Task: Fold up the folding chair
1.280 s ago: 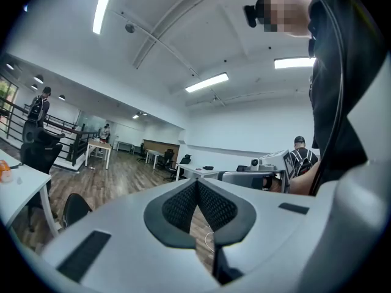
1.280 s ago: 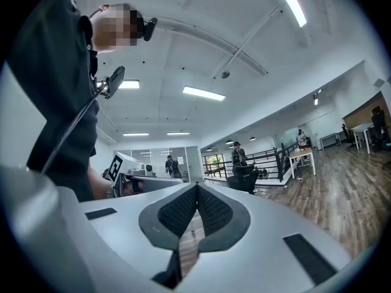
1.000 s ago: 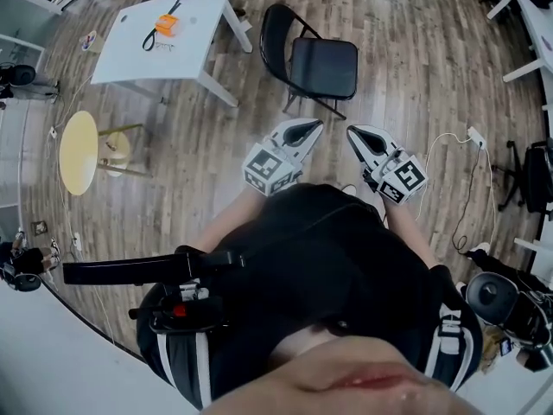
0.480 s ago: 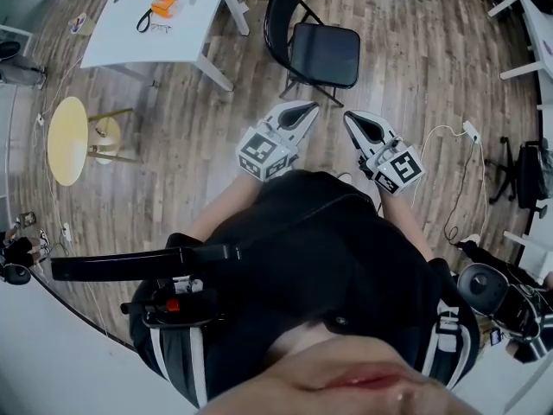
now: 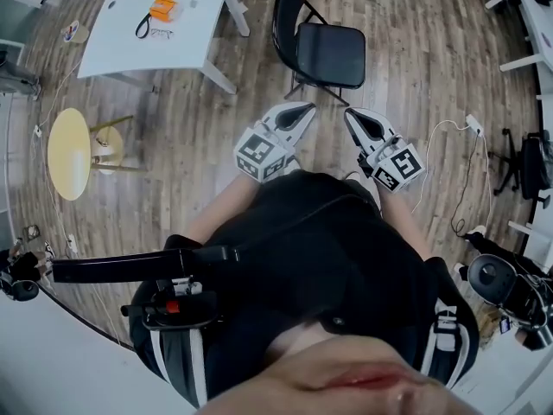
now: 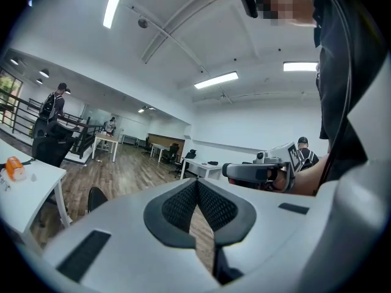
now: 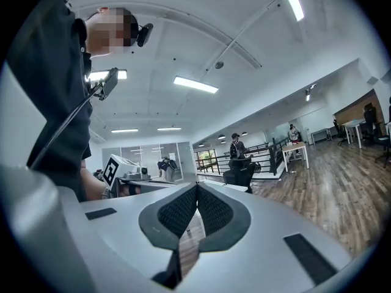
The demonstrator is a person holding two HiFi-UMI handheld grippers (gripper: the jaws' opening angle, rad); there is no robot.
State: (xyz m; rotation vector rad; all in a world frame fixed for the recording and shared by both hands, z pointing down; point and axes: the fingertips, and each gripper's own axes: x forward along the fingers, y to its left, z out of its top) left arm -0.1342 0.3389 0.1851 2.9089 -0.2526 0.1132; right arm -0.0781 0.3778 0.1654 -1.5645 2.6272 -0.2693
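Both grippers have crept up the head view toward the folding chair [image 5: 327,52], and the white surface [image 5: 130,46] has slid toward the upper left corner as the person steps forward.

The chair stands unfolded on the wood floor [image 5: 216,119] in the upper middle of the frame. Its backrest is on its left side and its seat on the right, so it faces the right edge and the backrest runs roughly top to bottom in the picture. The left gripper [image 5: 304,111] and right gripper [image 5: 351,116] sit side by side just below it, clear of it, both aimed up the frame at it. The left one lines up with the backrest side. The right one lines up with the seat's lower corner and the nearest foot, and looks a shade closer.

Each gripper's own view shows its jaws pressed fully together, pad against pad, with nothing between them (they would have to part before taking hold of any tube).

From above, the chair's legs and hinges are foreshortened and hard to sort out. The left gripper view shows only a dark rounded edge [image 6: 96,198], likely the backrest top, above the gripper's body. The right gripper view shows no chair at all. The person's torso fills the lower half of the head view.
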